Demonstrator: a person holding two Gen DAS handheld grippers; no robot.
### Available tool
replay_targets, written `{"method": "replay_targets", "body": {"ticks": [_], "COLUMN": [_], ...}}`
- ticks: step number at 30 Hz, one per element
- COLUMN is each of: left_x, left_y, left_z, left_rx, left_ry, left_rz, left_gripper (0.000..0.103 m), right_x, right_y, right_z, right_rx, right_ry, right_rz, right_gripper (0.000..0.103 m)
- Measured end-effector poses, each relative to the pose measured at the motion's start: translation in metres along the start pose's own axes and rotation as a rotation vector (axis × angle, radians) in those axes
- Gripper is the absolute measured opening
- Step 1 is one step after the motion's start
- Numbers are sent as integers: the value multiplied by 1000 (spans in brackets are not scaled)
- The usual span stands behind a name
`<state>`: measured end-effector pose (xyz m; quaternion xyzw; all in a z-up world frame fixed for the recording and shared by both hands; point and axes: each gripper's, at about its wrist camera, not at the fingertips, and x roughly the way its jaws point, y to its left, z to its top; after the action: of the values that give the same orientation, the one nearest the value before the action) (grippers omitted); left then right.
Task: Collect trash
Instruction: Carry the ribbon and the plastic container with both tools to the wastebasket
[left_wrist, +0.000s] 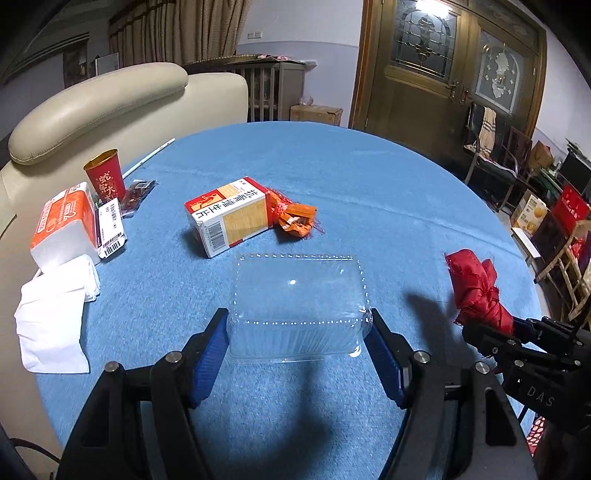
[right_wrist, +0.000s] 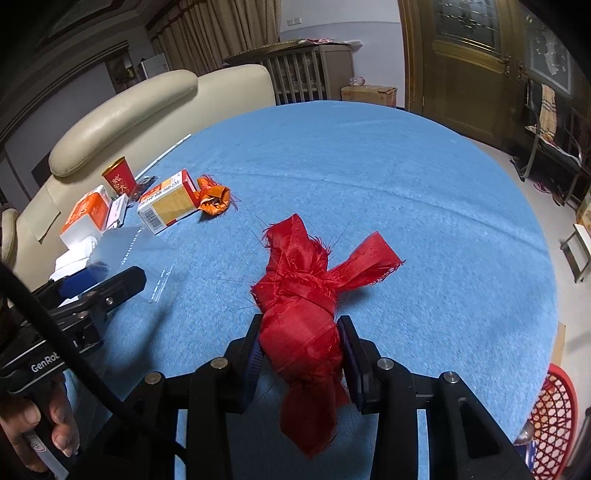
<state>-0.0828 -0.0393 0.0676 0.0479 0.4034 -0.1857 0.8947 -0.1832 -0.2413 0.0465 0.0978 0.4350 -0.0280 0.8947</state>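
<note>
The left gripper (left_wrist: 297, 354) is squeezing a clear plastic box (left_wrist: 297, 306) between its two blue pads, one on each side. The box is see-through, so its edges are hard to pick out against the blue tablecloth (left_wrist: 369, 177). You cannot tell if the box touches the cloth or is held just over it.

The right gripper (right_wrist: 301, 354) is clamped tight on a knotted red ribbon (right_wrist: 306, 288). The bottom end of the ribbon hangs down between the black arms. From the left wrist view, only the top of the ribbon (left_wrist: 476, 288) shows, and that gripper is cut off by the picture's edge.

Farther back on the cloth lies a red and white carton (left_wrist: 229, 218) on its side. A crumpled orange wrapper (left_wrist: 295, 218) is touching its end. Near the table's left edge are a red paper cup (left_wrist: 105, 179), an orange tissue pack (left_wrist: 64, 225) and white napkins (left_wrist: 55, 325).

A hand (right_wrist: 40, 432) shows at the bottom left of the right wrist view, partly hidden by a black cable. A red basket (right_wrist: 554, 417) peeks out below the table, mostly cut off.
</note>
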Motion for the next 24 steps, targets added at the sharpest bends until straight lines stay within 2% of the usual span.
{"method": "replay_targets", "body": {"ticks": [14,24], "left_x": [-7,-12], "left_y": [-23,-43], "left_z": [-6,-11], "left_rx": [48,80], "left_ry": [3,6], "left_rz": [-16,-56], "left_gripper": [73,73], "right_x": [-10,-31], "right_y": [-9,-32], "right_z": [-11,-28], "right_rx": [41,110], "right_ry": [-7,-32], "right_rz": [-23,-46], "right_gripper": [41,41]}}
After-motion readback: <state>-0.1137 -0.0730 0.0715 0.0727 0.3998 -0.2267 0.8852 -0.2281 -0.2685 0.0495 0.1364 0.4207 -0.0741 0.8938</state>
